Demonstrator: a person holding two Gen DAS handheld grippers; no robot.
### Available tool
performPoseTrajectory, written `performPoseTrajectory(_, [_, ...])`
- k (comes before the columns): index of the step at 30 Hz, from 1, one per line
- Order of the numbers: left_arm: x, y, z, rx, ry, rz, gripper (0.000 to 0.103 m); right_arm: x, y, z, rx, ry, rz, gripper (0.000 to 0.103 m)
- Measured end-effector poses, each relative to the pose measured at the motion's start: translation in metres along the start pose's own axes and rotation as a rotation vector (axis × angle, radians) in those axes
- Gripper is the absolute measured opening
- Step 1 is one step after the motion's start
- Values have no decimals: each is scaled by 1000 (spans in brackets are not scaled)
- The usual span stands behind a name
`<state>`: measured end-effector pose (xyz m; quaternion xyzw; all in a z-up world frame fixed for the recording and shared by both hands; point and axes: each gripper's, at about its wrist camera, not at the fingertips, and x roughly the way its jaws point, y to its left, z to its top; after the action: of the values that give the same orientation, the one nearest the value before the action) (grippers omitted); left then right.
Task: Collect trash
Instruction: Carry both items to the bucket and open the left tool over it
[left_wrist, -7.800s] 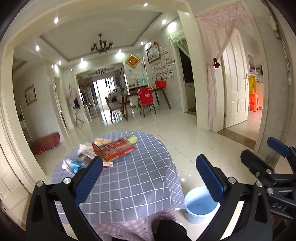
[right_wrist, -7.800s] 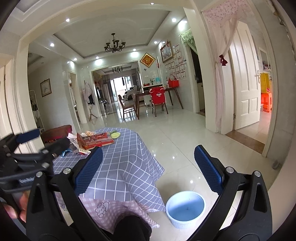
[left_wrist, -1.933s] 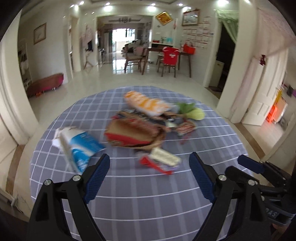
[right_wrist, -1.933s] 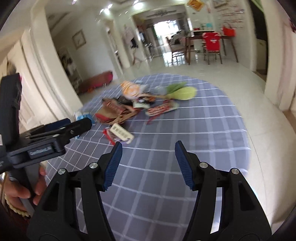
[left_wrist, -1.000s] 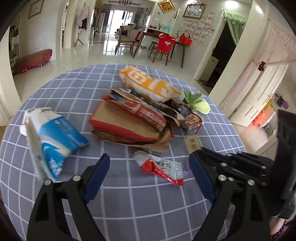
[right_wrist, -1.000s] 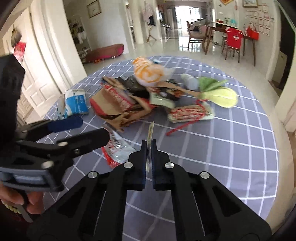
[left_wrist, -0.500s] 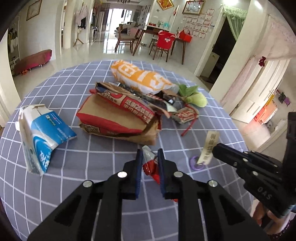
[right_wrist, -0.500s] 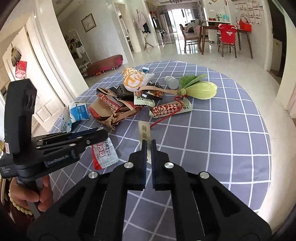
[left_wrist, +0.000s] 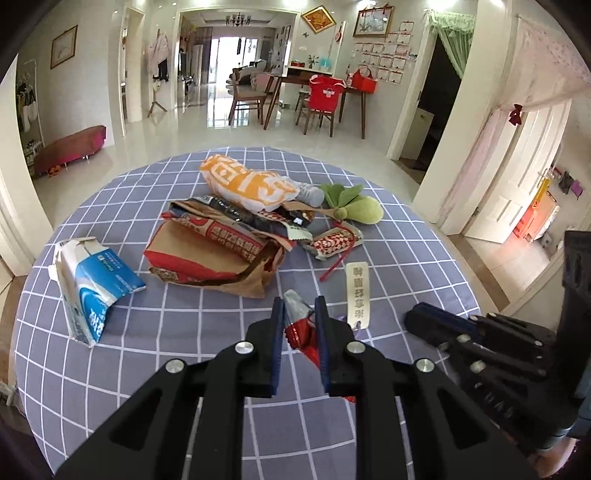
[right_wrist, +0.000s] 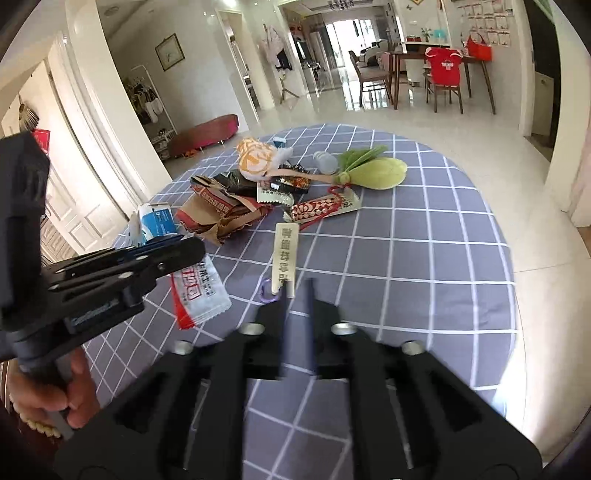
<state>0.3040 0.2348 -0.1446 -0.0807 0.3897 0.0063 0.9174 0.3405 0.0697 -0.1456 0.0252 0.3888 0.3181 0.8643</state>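
Trash lies on a round table with a grey-blue checked cloth (left_wrist: 388, 258). My left gripper (left_wrist: 300, 308) is shut on a red and silver snack wrapper (left_wrist: 301, 325), also seen in the right wrist view (right_wrist: 197, 295). My right gripper (right_wrist: 297, 284) stands nearly shut, blurred, at the lower end of a beige tag with a purple ring (right_wrist: 285, 254); the tag lies flat on the cloth (left_wrist: 356, 291) and whether the fingers still pinch it is unclear. Beyond lie a brown paper bag (left_wrist: 214, 254), a blue-white carton (left_wrist: 92, 280), an orange-white bag (left_wrist: 251, 184) and a red patterned wrapper (left_wrist: 332, 242).
A green plush vegetable (left_wrist: 360, 208) and a small clear bottle (left_wrist: 310, 194) lie at the far side of the pile. The table edge drops to tiled floor on the right (right_wrist: 546, 236). Dining chairs and a table (left_wrist: 314, 99) stand far behind.
My left gripper has lifted the red wrapper slightly. The beige tag, held upright by my right gripper before, now lies flat on the cloth, and the right jaws have parted a little.
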Motion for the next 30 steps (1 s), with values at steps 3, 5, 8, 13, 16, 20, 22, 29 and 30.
performPoseTrajectory(3, [0,10,1,-13,-1,20,16,10,9,1,-22,-2,-36,54])
performPoseTrajectory(5, [-1,17,1,-19,-1,29,16,19,13,5,-30,12,-48,53])
performPoseTrajectory(8, [3,24,1,-22,2,41,16,35,21,10,-65,48,-93,46])
performPoseTrajectory(13, [12,27,3,-28,11,27,16,50,30,20,-112,81,-134,28])
performPoseTrajectory(16, [16,24,6,-21,14,19,16,59,28,20,-114,125,-108,19])
performPoseTrajectory(20, [15,15,6,-5,14,6,16,48,23,17,-110,93,-89,19])
performPoseTrajectory(22, [13,7,7,2,11,-6,16,40,18,15,-96,80,-76,19])
performPoseTrajectory(29, [3,-48,9,79,3,-88,16,-34,-23,2,-3,-47,-63,19])
performPoseTrajectory(30, [2,-63,9,99,1,-102,16,-44,-29,0,8,-63,-66,19])
